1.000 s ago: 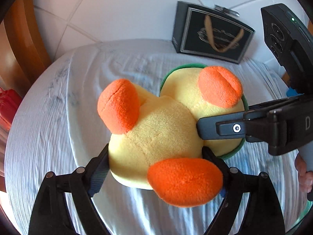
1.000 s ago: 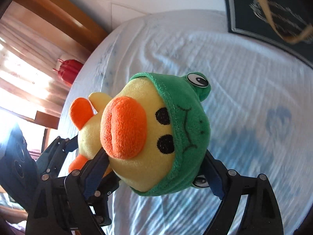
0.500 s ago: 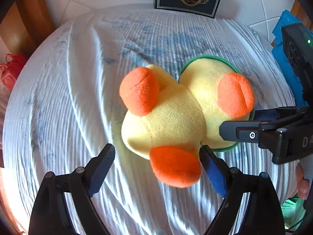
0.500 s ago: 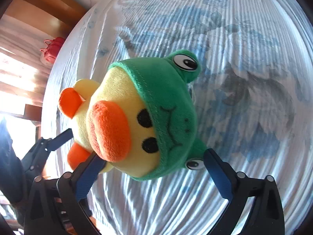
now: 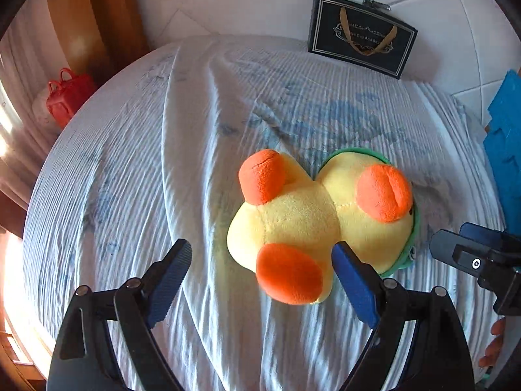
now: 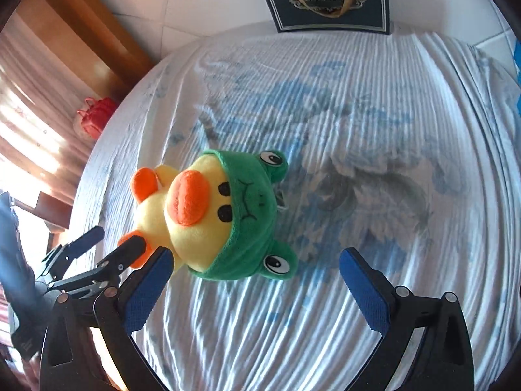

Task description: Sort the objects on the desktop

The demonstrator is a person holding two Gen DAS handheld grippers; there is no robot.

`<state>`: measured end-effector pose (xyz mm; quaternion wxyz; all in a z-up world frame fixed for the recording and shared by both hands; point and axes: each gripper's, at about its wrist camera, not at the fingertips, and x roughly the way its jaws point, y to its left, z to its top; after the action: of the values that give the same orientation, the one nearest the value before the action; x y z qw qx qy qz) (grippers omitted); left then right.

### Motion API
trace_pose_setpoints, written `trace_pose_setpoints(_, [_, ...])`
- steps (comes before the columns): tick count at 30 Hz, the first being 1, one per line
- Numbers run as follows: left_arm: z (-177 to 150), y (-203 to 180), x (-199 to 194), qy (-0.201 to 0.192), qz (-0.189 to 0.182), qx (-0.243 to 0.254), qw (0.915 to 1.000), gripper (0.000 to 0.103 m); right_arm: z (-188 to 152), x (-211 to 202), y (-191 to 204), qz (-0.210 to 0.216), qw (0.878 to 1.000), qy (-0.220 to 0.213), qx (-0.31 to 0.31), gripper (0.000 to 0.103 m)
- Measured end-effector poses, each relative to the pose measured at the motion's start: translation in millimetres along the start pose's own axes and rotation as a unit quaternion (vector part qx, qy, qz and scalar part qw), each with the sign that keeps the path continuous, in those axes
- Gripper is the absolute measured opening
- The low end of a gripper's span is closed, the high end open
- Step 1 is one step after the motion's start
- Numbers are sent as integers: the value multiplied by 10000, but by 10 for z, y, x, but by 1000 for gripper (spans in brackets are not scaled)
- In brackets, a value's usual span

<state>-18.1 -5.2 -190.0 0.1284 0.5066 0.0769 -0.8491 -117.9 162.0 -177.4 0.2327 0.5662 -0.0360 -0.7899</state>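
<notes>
A yellow plush duck in a green frog hood lies on its back on the desk's white-and-blue patterned cloth, orange feet toward the left wrist camera. The left gripper stands wide apart, its right pad beside the toy's body without pressing it. The right gripper has just been opening; its jaws now stand wide, the duck's head just ahead of them and free. A dark gift bag stands at the desk's far edge.
</notes>
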Motion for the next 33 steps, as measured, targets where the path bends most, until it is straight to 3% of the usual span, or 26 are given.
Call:
trace_pose_setpoints(6, [-186,-35,464,435,-240,92,9987,88,-145,446,182,75,9989,470,-41,103])
trace_pose_setpoints(9, [-198,-22,459,263,-294,115,9992,88,-137,563,176,52,9983,579,-14,103])
trace_pose_setpoints(12, [-152,-72,410,22,-217,443,9988,88,-129,598,155,188,9982,560,113,103])
trace_pose_setpoints(21, [7,35,629,109,-514,462,9976,88,36,740,220,233,9988,422,110,103])
trace_pose_setpoints(26, [14,29,680,78,-549,663,9963,88,-36,846,317,-70,9986,492,-172,103])
trace_pose_setpoints(28, [2,33,669,28,-625,704,9956,83,-78,808,312,-71,9989,428,-197,100])
trace_pose_setpoints(30, [-20,32,590,-104,-637,737,9952,78,-104,724,324,-3,9992,299,-249,89])
trace_pose_setpoints(33, [-21,14,454,-279,-628,740,9949,78,-123,547,389,-26,9988,122,-483,86])
